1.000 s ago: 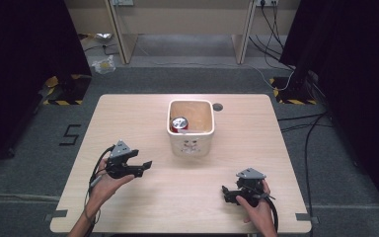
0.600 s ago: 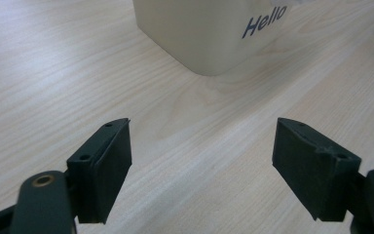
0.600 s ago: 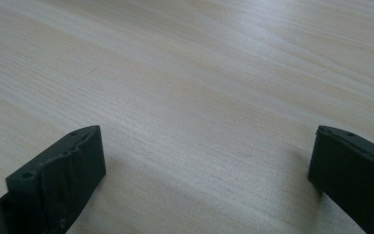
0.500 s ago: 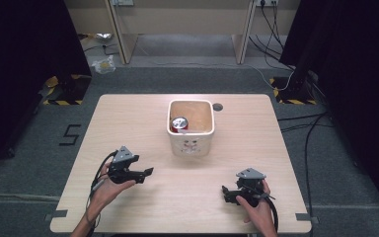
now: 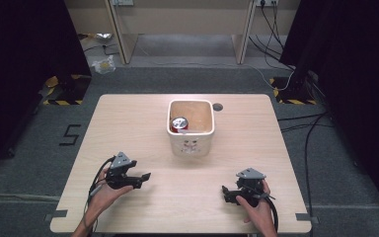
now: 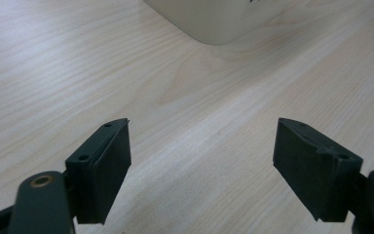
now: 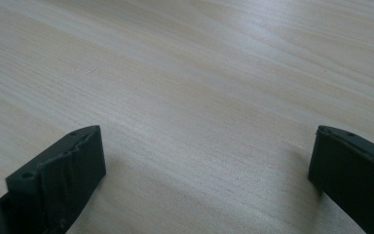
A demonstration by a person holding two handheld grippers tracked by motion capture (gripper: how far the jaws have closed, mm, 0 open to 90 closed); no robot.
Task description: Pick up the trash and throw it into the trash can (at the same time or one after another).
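A cream bin [image 5: 191, 143] holding a drink can [image 5: 179, 124] stands mid-table [image 5: 128, 123]; both grippers, left [image 5: 140, 178] and right [image 5: 225, 192], rest near, jaws wide, empty.

table [image 5: 128, 123]: light wood | white bin [image 5: 191, 143] near centre | dark disc [image 5: 218, 106], possibly a hole

It looked like a lab or recording room — a lone pale wooden bench [image 5: 128, 118] stood on grey carpet [image 5: 39, 163], black curtains [image 5: 24, 44] hung at 9 and 3 o'clock, hazard-striped tape [image 5: 61, 102] marked the floor at 10 and 2 o'clock, and cables [image 5: 306, 133] trailed off at 3 o'clock.
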